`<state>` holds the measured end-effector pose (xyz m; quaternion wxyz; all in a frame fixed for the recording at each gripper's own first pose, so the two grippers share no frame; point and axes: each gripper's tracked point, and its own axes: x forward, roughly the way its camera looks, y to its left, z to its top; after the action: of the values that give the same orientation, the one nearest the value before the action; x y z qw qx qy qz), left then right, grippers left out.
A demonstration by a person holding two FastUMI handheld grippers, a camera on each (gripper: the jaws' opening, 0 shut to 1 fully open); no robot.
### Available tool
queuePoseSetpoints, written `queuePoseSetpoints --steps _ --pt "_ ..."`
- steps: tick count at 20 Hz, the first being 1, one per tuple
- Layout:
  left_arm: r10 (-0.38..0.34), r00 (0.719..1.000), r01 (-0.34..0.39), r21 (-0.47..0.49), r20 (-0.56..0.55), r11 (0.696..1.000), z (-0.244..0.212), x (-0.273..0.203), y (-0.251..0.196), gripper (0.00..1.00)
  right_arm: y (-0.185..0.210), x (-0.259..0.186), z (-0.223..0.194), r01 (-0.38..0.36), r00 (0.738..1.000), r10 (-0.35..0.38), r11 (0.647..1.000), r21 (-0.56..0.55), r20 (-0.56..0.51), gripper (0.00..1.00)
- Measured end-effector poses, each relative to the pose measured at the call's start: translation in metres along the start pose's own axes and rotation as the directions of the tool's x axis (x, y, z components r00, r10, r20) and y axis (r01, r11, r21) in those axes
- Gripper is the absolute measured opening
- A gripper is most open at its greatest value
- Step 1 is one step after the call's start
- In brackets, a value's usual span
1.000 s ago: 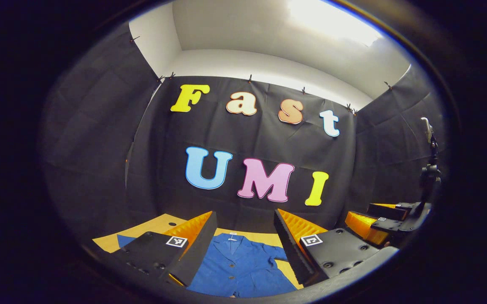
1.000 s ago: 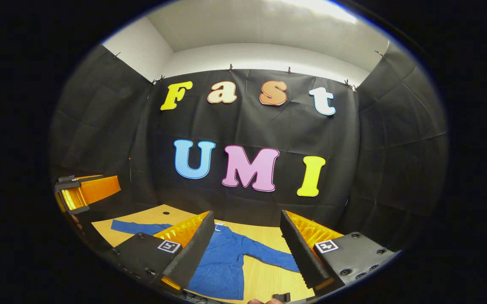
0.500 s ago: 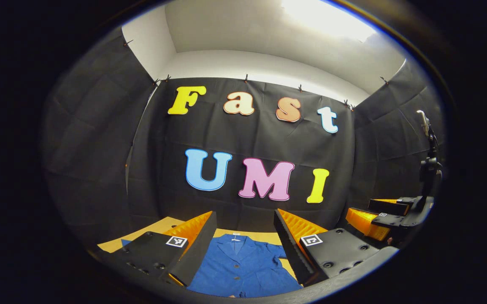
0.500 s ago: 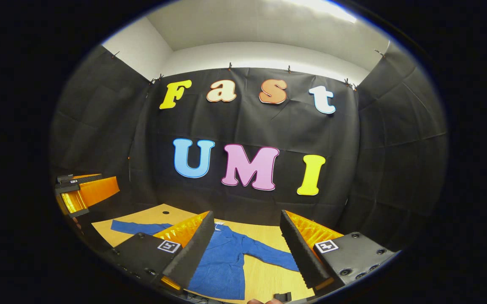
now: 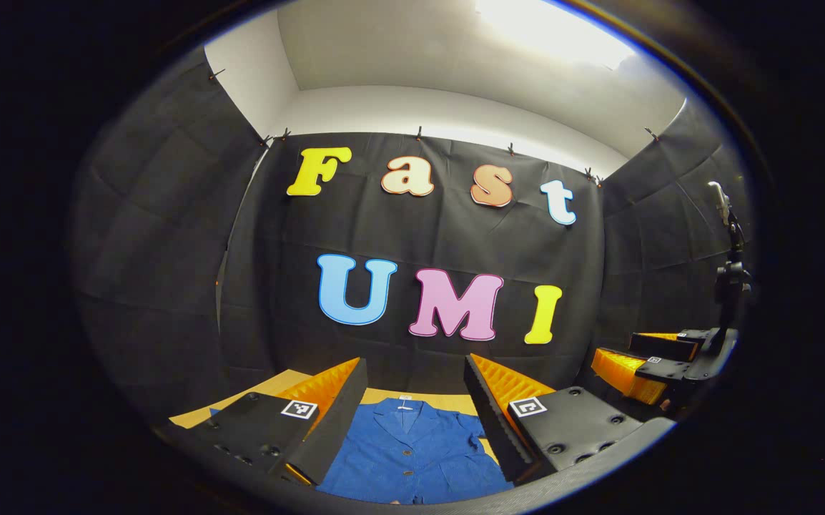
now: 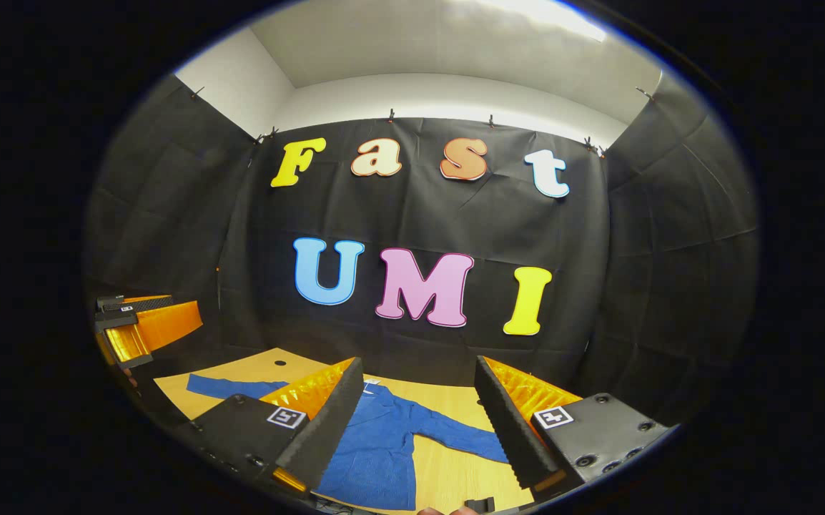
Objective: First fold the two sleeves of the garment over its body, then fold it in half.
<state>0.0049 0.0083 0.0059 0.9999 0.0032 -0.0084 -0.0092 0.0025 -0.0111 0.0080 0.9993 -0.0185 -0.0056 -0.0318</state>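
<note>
While both grippers hang above the table [image 6: 448, 468], neither touches the garment [image 6: 377, 447].

Left gripper view, left to right: sliver of wooden tabletop at lower left, then the left gripper [image 5: 412, 400] with fingers spread wide, nothing between them. Blue button-front garment lies flat on the table in the gap, collar toward the back wall, buttons down the middle. The start of one sleeve [image 5: 475, 423] shows just beside the right-hand finger. Far right: the right gripper [image 5: 652, 361], held off to the side, well apart from the garment.

Right gripper view, left to right: the left gripper sits at the far left edge, above the table's left end. Below it, one sleeve [image 6: 223, 386] stretches out flat across the wood toward the left, unfolded. A small dark hole in the tabletop is near that sleeve. Then the right gripper's own fingers [image 6: 319, 429], wide apart, holding nothing. Garment body lies between and under them. Other sleeve [image 6: 466, 436] runs out flat to the right, also unfolded, ending near the right-hand finger. A small dark object sits at the bottom edge, too cut off to identify.
</note>
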Motion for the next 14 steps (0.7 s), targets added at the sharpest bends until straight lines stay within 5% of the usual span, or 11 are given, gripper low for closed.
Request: queuePoseSetpoints --steps 11,13,14 --pt "0.028 1.0 -0.028 0.001 -0.011 1.0 -0.001 -0.001 0.017 0.8 -0.043 0.013 0.013 0.119 0.99 -0.116 0.992 -0.038 0.075 0.92" --pt "0.038 0.999 -0.038 0.001 -0.02 0.999 -0.003 -0.002 0.021 0.8 -0.057 0.015 0.02 0.163 0.981 -0.155 0.985 -0.057 0.118 0.99" --pt "0.039 0.999 -0.039 -0.002 -0.022 0.999 -0.004 -0.001 0.021 0.8 -0.063 0.015 0.019 0.18 0.977 -0.17 0.981 -0.071 0.13 0.92"
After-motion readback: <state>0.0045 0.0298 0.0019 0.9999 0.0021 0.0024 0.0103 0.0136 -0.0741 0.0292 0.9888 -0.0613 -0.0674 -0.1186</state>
